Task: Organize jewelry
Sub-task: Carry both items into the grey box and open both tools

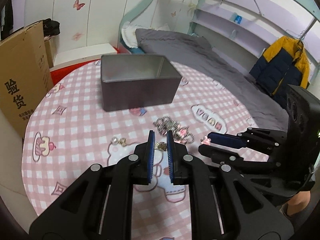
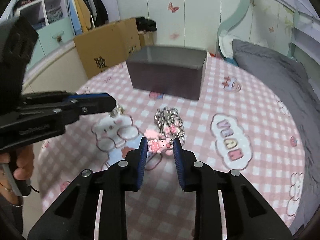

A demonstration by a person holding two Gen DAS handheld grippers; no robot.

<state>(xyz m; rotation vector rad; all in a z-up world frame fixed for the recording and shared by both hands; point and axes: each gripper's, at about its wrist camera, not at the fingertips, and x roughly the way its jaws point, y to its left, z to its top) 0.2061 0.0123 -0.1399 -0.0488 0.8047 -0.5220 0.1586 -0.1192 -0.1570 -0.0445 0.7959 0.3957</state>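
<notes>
We note the left tongs (image 1: 161,140) clamped on a small gold charm (image 1: 160,146). The grey box (image 1: 138,84) on the round table (image 1: 80,124) shows nothing inside. Right tongs (image 2: 160,143) grip a pink bear charm (image 2: 159,146).

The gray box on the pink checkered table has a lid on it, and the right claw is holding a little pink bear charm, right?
Not quite. The gray box has no lid: the left wrist view looks straight into its open top. The rest holds: it stands on the pink checkered table, and the right claw has a little pink bear charm between its pads.
</notes>
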